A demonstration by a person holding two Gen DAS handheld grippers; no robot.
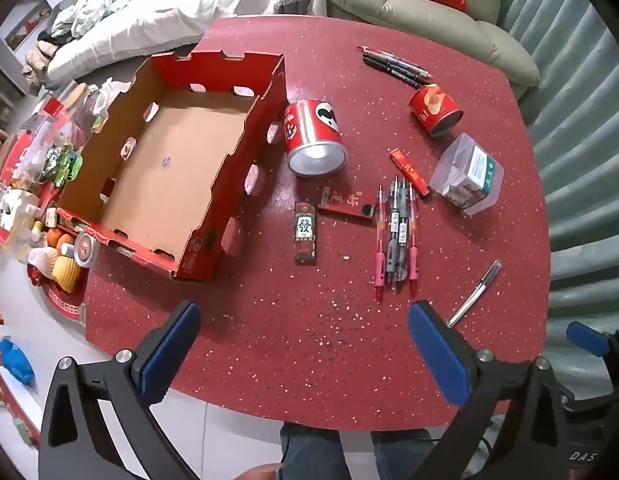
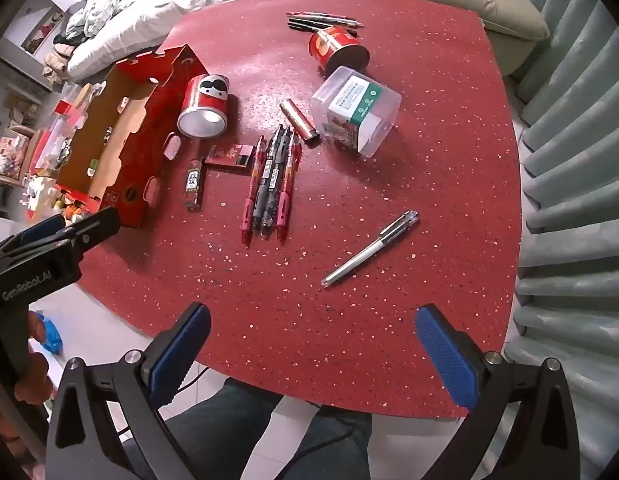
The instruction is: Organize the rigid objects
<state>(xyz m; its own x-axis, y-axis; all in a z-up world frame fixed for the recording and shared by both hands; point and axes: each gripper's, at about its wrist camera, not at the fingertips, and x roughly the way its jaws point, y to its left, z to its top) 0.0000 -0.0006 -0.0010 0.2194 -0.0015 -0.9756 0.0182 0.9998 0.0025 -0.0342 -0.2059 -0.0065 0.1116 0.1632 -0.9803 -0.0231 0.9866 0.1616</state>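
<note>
An empty red cardboard box (image 1: 165, 176) stands at the left of the red table (image 1: 309, 340); it also shows in the right wrist view (image 2: 121, 148). Beside it lie a large red can (image 1: 315, 138), a small red can (image 1: 435, 110), a clear plastic tub (image 1: 467, 174), a bundle of pens (image 1: 397, 232), a mahjong-print lighter (image 1: 305, 236), a flat red lighter (image 1: 347, 204), a red tube (image 1: 409, 170) and a white pen (image 2: 369, 248). My left gripper (image 1: 303, 344) is open and empty above the table's near edge. My right gripper (image 2: 311, 352) is open and empty too.
Several dark pens (image 1: 395, 64) lie at the table's far side. A green sofa (image 1: 429, 12) and a bed with white covers (image 1: 169, 4) stand behind. A low red table with snacks and toys (image 1: 41, 208) stands left. A ribbed curtain (image 2: 569, 160) hangs at the right.
</note>
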